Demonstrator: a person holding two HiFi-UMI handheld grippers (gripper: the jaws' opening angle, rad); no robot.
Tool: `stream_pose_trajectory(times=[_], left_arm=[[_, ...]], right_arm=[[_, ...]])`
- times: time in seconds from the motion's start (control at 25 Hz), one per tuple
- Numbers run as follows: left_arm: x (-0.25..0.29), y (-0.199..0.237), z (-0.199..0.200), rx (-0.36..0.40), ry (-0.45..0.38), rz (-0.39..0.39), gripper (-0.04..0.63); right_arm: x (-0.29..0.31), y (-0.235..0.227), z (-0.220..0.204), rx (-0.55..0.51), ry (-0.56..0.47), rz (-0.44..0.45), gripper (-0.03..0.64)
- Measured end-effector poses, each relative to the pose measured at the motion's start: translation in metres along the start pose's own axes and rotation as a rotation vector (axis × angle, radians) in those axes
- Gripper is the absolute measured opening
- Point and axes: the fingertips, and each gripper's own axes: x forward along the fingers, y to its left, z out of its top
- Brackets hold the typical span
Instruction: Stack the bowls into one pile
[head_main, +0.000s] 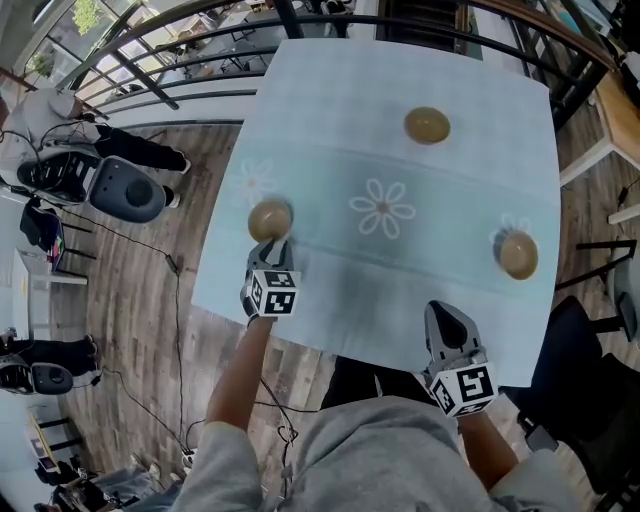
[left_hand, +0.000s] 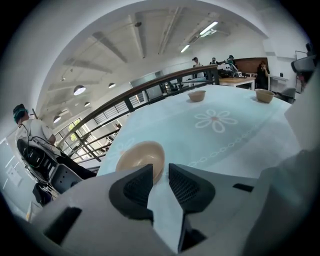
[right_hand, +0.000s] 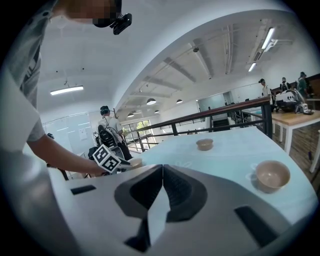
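Three tan bowls stand apart on the pale blue tablecloth (head_main: 330, 290): one at the left (head_main: 270, 218), one at the back (head_main: 427, 125), one at the right (head_main: 518, 254). My left gripper (head_main: 270, 252) sits just short of the left bowl (left_hand: 142, 157); its jaws (left_hand: 160, 170) are open by a narrow gap, nothing between them, with the bowl's near rim right ahead. My right gripper (head_main: 447, 322) hangs over the table's front edge, shut and empty (right_hand: 163, 172). From it the right bowl (right_hand: 272, 175) and the back bowl (right_hand: 204, 144) show.
A dark railing (head_main: 180, 60) runs behind the table and along its left. A black chair (head_main: 585, 370) stands at the front right, a wooden table (head_main: 620, 120) at the far right. A seated person (head_main: 60, 130) and gear are on the floor at the left.
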Motion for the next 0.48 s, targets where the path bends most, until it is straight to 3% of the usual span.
stream_pose_trajectory(times=[0.16, 0.48], left_arm=[[0.007, -0.002, -0.002, 0.021, 0.024, -0.027, 0.106], [0.023, -0.005, -0.001, 0.141, 0.074, -0.063, 0.069]], right_arm=[[0.005, 0.003, 0.002, -0.002, 0.005, -0.002, 0.026], [0.013, 0.005, 0.002, 0.018, 0.004, -0.023, 0.026]])
